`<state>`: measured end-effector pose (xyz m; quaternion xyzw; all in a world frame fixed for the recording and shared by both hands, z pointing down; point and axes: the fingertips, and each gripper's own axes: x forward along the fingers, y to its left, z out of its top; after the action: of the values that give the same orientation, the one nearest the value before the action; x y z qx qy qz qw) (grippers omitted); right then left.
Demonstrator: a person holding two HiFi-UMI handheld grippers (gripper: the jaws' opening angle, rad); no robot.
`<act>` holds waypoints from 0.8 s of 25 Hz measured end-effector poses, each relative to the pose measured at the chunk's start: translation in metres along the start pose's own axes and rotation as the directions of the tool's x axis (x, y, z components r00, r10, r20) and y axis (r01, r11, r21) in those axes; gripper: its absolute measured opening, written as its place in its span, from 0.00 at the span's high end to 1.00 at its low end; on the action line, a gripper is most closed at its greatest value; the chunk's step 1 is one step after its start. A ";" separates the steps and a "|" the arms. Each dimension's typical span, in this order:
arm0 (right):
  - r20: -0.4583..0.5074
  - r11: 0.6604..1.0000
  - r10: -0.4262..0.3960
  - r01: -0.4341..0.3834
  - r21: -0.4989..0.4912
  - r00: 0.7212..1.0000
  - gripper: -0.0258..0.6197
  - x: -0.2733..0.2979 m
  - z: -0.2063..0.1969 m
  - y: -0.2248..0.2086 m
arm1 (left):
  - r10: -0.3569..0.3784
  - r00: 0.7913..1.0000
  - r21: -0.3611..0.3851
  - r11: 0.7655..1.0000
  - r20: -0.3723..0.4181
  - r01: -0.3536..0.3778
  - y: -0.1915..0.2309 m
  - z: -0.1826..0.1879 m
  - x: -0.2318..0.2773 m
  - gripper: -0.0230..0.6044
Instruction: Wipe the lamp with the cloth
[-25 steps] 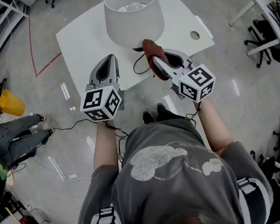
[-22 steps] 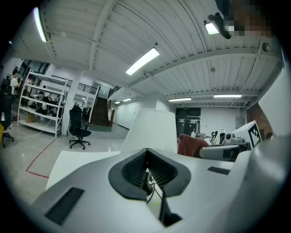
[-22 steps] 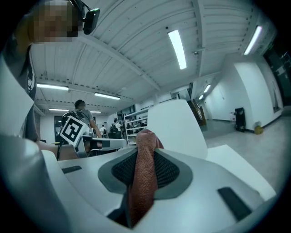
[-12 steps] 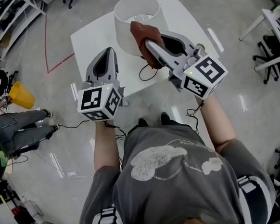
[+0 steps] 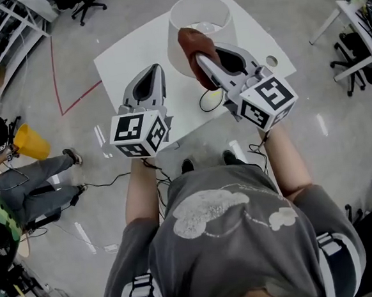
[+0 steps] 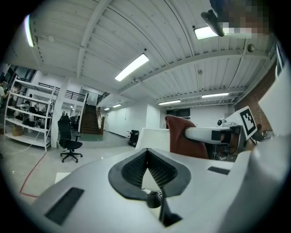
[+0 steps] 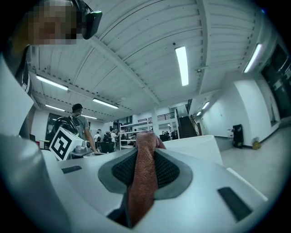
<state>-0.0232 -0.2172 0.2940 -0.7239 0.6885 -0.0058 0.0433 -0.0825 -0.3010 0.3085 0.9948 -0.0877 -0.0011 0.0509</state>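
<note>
The lamp's white shade [image 5: 198,23] stands on a white table [image 5: 127,56], and I look down into its open top. My right gripper [image 5: 198,59] is shut on a reddish-brown cloth [image 5: 195,46], which lies against the near side of the shade just below its rim. In the right gripper view the cloth [image 7: 143,177] hangs between the jaws with the shade [image 7: 196,143] right behind it. My left gripper [image 5: 156,70] hovers shut and empty over the table, left of the lamp. From the left gripper view, the cloth [image 6: 182,136] and shade [image 6: 153,134] lie ahead.
A black cord [image 5: 207,102] loops on the table near the lamp's base, and a round hole [image 5: 271,60] sits at the table's right corner. On the floor at the left are a yellow object [image 5: 31,141] and a seated person's legs [image 5: 38,182]. Office chairs and shelving stand further off.
My right gripper has lifted the cloth from near the lamp's base up against the side of the shade. The left gripper has hardly moved.
</note>
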 end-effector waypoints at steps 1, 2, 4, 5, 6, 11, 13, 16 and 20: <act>-0.011 1.000 -0.014 0.014 0.002 1.000 0.83 0.005 -0.006 0.003 | -0.015 1.000 -0.006 1.000 -0.005 0.015 0.005 -0.003 -0.001 0.95; -0.024 1.000 -0.027 0.027 0.003 0.999 0.83 0.011 -0.012 0.006 | -0.028 1.000 -0.014 1.000 -0.011 0.028 0.011 -0.006 -0.002 0.95; -0.057 0.998 -0.060 0.061 0.008 0.997 0.83 0.019 -0.025 0.010 | -0.057 0.998 -0.030 0.998 -0.025 0.056 0.019 -0.011 -0.002 0.95; -0.075 0.997 -0.080 0.081 0.013 0.994 0.83 0.022 -0.031 0.010 | -0.074 0.997 -0.035 0.997 -0.034 0.073 0.021 -0.014 -0.001 0.95; -0.093 0.995 -0.099 0.101 0.017 0.991 0.83 0.024 -0.037 0.011 | -0.091 0.995 -0.039 0.995 -0.043 0.089 0.024 -0.016 -0.001 0.95; -0.157 0.978 -0.197 0.206 0.040 0.968 0.83 0.028 -0.073 0.016 | -0.173 0.982 -0.055 0.984 -0.081 0.169 0.032 -0.033 -0.004 0.95; -0.175 0.966 -0.240 0.252 0.053 0.955 0.83 0.023 -0.088 0.016 | -0.209 0.973 -0.061 0.977 -0.097 0.204 0.030 -0.041 -0.006 0.95; -0.204 0.947 -0.286 0.308 0.090 0.936 0.83 0.020 -0.110 0.016 | -0.243 0.963 -0.067 0.969 -0.120 0.236 0.029 -0.051 -0.010 0.95; -0.249 0.925 -0.304 0.347 0.153 0.920 0.83 0.013 -0.139 0.024 | -0.257 0.956 -0.078 0.966 -0.143 0.248 0.031 -0.063 -0.018 0.95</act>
<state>-0.0556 -0.2392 0.4303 -0.8158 0.5546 -0.1601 0.0355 -0.1051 -0.3223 0.3741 0.9931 0.0445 0.0658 0.0864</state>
